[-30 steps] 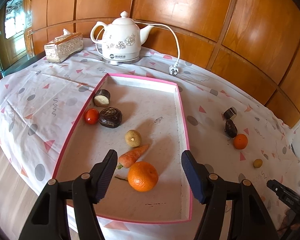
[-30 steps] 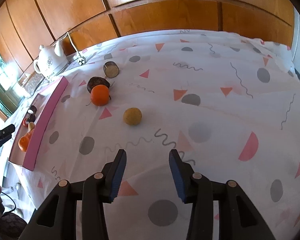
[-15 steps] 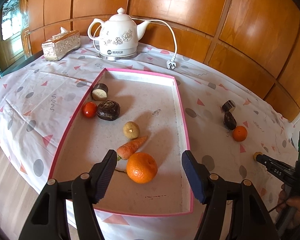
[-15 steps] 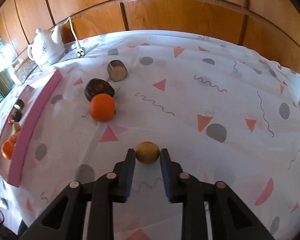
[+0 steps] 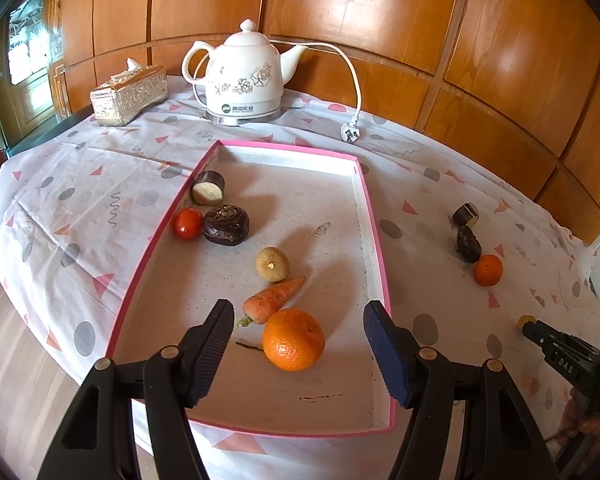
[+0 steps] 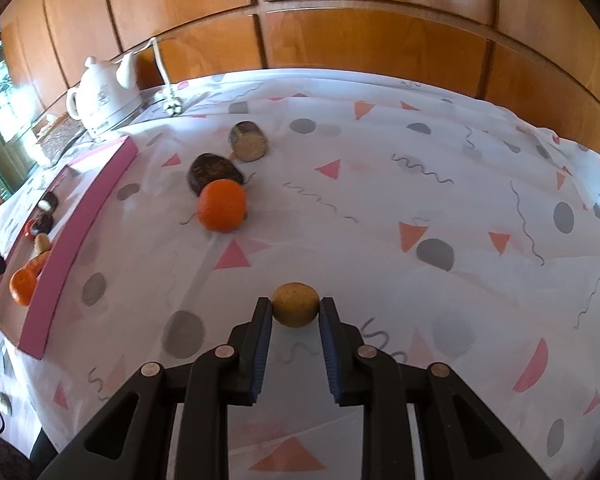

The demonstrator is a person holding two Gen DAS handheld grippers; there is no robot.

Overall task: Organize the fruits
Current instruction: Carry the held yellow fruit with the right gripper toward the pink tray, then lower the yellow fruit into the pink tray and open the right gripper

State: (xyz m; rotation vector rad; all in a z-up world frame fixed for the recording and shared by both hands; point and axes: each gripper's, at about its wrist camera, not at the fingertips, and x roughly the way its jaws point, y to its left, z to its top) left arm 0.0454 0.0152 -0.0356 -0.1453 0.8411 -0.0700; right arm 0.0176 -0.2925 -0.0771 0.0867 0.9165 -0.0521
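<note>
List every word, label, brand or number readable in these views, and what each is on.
"DAS": white letters on the black body of the right claw, seen from the left wrist view.
Kettle: a round logo and a line of characters low on its front, too small and blurred to read.
Nothing else carries text; the tissue box bears only embossed pattern.

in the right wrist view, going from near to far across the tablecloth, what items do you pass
Small yellow-brown fruit held in the right gripper → orange → dark flat fruit → cut eggplant piece → white plug.
</note>
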